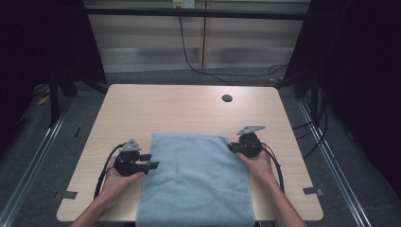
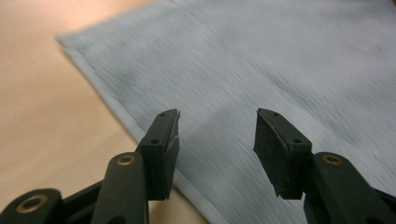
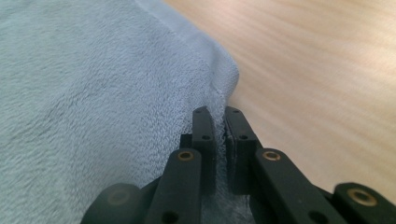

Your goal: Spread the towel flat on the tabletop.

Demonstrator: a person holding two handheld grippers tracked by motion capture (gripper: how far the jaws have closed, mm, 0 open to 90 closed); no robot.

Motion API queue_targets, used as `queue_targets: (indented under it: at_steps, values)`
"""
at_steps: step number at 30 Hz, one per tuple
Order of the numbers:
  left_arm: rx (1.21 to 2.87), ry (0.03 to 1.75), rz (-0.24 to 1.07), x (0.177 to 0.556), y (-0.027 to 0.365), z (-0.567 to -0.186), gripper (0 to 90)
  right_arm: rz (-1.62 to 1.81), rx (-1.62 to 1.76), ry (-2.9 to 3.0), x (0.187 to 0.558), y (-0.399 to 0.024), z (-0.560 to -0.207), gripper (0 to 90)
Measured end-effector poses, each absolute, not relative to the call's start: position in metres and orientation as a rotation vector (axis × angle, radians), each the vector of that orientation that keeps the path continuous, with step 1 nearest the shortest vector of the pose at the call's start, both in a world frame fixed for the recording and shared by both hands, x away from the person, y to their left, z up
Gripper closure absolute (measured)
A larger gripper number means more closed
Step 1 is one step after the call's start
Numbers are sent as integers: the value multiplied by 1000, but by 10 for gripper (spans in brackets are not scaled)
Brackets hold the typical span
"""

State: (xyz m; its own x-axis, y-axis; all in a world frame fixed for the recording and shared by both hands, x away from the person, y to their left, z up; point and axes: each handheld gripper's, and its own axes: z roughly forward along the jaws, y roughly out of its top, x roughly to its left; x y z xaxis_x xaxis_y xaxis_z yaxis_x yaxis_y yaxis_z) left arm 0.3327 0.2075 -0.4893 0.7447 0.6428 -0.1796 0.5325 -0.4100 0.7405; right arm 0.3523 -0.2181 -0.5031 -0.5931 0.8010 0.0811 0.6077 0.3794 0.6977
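Now, at the table's seven o'clock, the left gripper hovers with jaws spread at the towel's left edge; at four o'clock, the right gripper pinches its far right corner.

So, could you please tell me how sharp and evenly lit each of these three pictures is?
High view: soft overall, table lit, surroundings nearly black. Left gripper view: towel smeared by motion blur, left gripper fairly crisp. Right gripper view: right gripper and nearby towel pile sharp, the wood beyond streaked and blurred.
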Motion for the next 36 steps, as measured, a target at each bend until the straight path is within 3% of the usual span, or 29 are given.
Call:
queue_targets:
  at_steps: [4,14,26,30,34,36]
  values:
    - [2092,921,188,354,207,-488,524,1064,1259,2385,339,-220,-503,850]
    - [2053,1012,255,395,199,-500,438,1097,1268,2383,327,-221,-504,849]
    - [2124,945,322,393,189,-508,446,1092,1258,2391,328,-221,-504,847]
    - [2133,888,334,390,182,-508,544,1093,1249,2391,328,-221,-504,847]
    - [2136,853,272,387,180,-508,766,1092,1256,2390,328,-221,-504,847]
    - [2140,845,240,387,180,-507,819,1123,1266,2384,329,-223,-505,848]
